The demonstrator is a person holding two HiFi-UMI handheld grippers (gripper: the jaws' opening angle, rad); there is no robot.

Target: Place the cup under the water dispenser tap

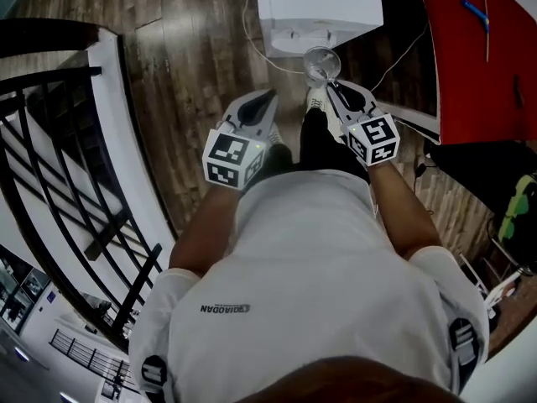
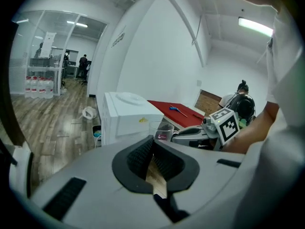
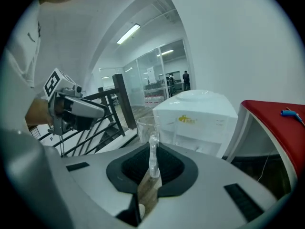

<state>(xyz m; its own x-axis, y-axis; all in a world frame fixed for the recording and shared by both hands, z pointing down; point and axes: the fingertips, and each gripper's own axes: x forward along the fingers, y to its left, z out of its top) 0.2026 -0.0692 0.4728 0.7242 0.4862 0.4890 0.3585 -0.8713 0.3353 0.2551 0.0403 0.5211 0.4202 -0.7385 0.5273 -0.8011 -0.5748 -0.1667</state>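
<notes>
Right gripper [image 3: 152, 168]: jaws are closing on the handle of a clear glass cup [image 3: 147, 124]. The handle is standing upright between the pads, and the cup's body is projecting beyond the jaw tips.

Left gripper [image 2: 152, 149]: jaws are meeting at the tips, with nothing lying between them. In the head view it is hanging at centre frame, left of the right gripper and apart from the cup.

In the head view the cup [image 1: 321, 62] is showing at upper centre of the frame, over the wooden floor [image 1: 180, 82] and just at the front face of the white water dispenser [image 1: 317, 5]. The tap cannot be made out.

A red table [image 1: 474, 57] is occupying the upper right of that frame, and a black railing [image 1: 59, 166] is running down the left side.
</notes>
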